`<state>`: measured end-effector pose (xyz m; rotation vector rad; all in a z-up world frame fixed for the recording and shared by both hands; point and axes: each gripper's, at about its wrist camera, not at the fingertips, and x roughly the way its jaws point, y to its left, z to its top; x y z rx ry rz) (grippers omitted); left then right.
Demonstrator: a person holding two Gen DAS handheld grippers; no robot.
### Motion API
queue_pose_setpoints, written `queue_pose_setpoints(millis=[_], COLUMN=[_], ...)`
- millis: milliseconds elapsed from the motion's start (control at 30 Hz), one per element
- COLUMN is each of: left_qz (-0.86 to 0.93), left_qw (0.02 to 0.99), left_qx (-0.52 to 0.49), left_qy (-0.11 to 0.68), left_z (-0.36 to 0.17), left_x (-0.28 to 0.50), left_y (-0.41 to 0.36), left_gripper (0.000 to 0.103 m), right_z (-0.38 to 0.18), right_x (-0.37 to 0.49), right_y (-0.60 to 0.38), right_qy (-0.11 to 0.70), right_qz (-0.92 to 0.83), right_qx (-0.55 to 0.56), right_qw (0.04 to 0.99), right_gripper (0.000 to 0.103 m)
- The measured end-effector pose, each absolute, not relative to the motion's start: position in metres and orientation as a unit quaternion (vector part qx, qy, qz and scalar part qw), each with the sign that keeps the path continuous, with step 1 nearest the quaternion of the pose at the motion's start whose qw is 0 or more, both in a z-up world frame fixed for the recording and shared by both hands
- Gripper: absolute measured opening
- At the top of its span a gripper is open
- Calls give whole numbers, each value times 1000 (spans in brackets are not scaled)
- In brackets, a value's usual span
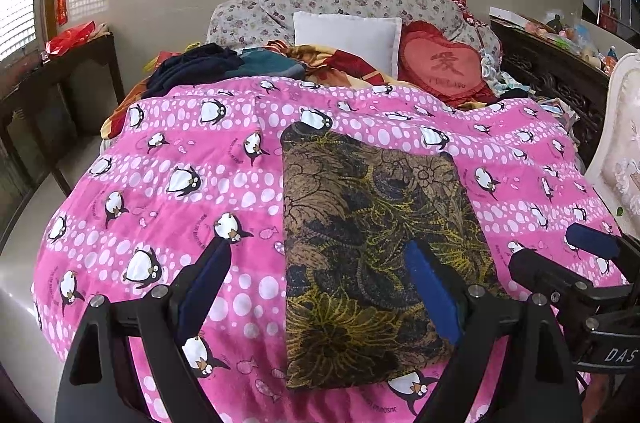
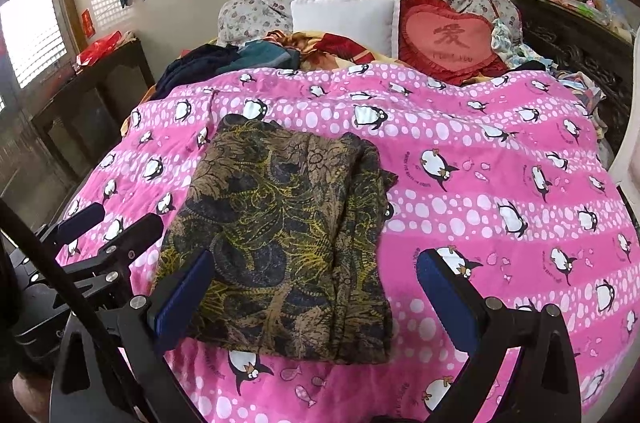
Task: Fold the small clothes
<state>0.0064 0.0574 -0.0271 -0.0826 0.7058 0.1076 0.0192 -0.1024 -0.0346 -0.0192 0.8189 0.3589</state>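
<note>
Garment: a folded brown, black and yellow floral garment [image 1: 372, 243] lies flat on the pink penguin blanket [image 1: 168, 191], centre of the left wrist frame; in the right wrist frame it sits left of centre [image 2: 280, 247], with layered edges showing along its right side.
Left claw: the left claw [image 1: 320, 287] has its blue-padded fingers [image 1: 430, 295] wide apart; the right-hand finger is over the garment's lower right part, the left-hand one over bare blanket. Whether it touches the cloth, I cannot tell.
Right claw: the right claw [image 2: 316, 299] is spread wide too, holding nothing; one finger lies over the garment's lower left edge, the other over the blanket to its right.
Bed head: a white pillow [image 1: 346, 37] and a red heart cushion [image 1: 444, 67] lean on flowered bedding, upper centre.
Other clothes: a dark heap of clothes [image 1: 200, 67] lies beyond the blanket, upper left of centre.
</note>
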Motion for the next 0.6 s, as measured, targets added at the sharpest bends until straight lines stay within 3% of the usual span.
queue_pose_setpoints(millis=[600], left_qz=[53], left_qw=[935], left_qx=[-37], left_qy=[347], left_z=[-28], left_x=[6], left_y=[56], left_gripper=[88], right_z=[-38], right_x=[21], right_y=[-99], right_qy=[404], right_qz=[177], right_qx=[-9], right_qw=[898], right_gripper=[103])
